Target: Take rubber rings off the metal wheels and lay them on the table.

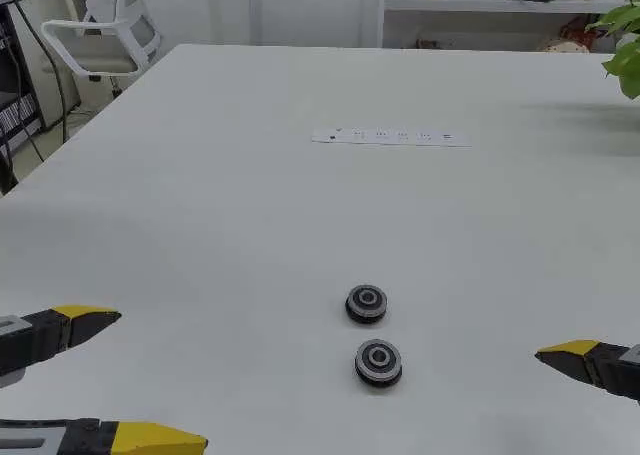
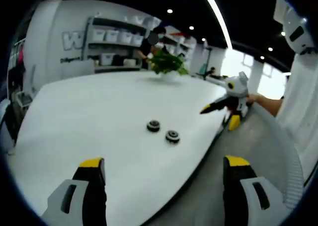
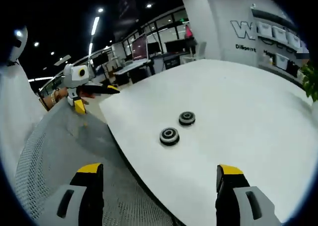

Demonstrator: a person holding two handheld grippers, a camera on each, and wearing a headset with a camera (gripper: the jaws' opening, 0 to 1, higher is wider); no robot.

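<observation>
Two small metal wheels with black rubber rings around them lie flat on the white table (image 1: 230,225), one (image 1: 366,303) just behind the other (image 1: 378,362). My left gripper (image 1: 160,378) hovers at the table's near left edge, yellow-tipped jaws wide apart and empty. In the left gripper view the left gripper (image 2: 164,164) faces the wheels (image 2: 153,126) (image 2: 172,136) from a distance. One yellow fingertip (image 1: 570,352) of my right gripper enters at the near right. The right gripper (image 3: 159,170) is open and empty, well short of the wheels (image 3: 187,118) (image 3: 169,136).
A white power strip (image 1: 390,136) lies flat further back on the table. White chairs (image 1: 100,25) (image 1: 316,15) stand at the far edge, and a green plant (image 1: 625,45) reaches in at the far right. The table's front edge is close to both grippers.
</observation>
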